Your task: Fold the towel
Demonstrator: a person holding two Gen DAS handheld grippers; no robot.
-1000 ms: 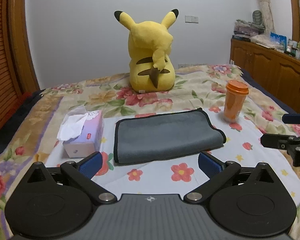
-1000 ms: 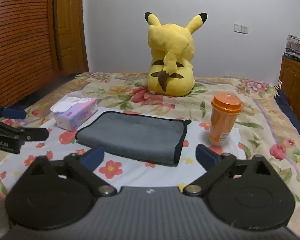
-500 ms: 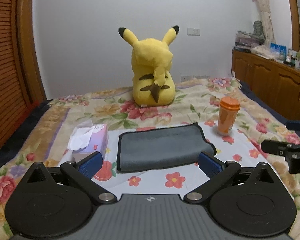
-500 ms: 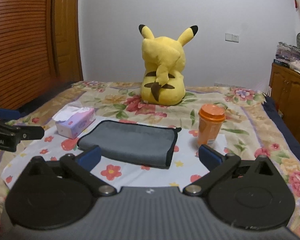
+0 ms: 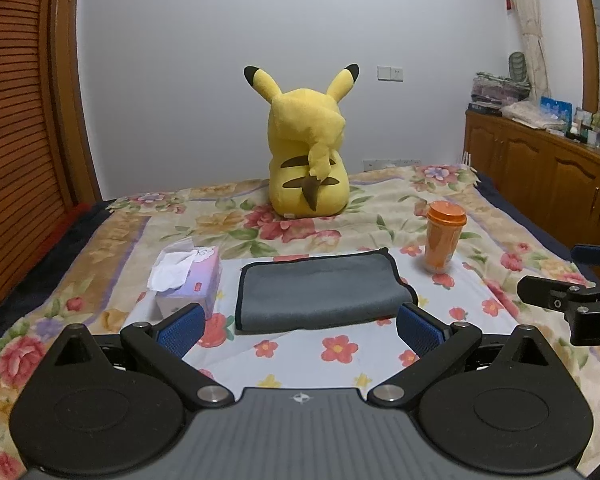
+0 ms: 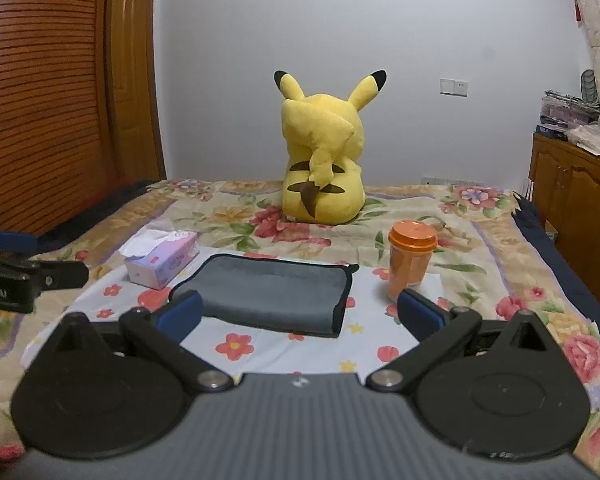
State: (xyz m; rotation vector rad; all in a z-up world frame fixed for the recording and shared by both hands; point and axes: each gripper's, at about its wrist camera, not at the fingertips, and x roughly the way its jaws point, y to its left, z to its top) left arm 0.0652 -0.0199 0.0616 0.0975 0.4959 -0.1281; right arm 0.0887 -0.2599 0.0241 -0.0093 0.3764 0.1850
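A grey towel [image 5: 320, 292] with a black edge lies folded flat on the flowered sheet of the bed; it also shows in the right wrist view [image 6: 276, 292]. My left gripper [image 5: 300, 332] is open and empty, held above the near edge of the bed, short of the towel. My right gripper [image 6: 300, 318] is open and empty, to the right of the left one and also short of the towel. Each gripper shows at the edge of the other's view: the right gripper [image 5: 572, 292] and the left gripper [image 6: 28, 268].
A tissue box [image 5: 188, 280] stands left of the towel. An orange cup [image 5: 442, 240] with a lid stands to its right. A yellow plush toy [image 5: 308, 160] sits behind. A wooden cabinet [image 5: 548, 184] lines the right wall, a slatted door [image 5: 16, 152] the left.
Both grippers have pulled back and risen from the towel, which now looks smaller and farther away. The towel has not moved. Both stay open.
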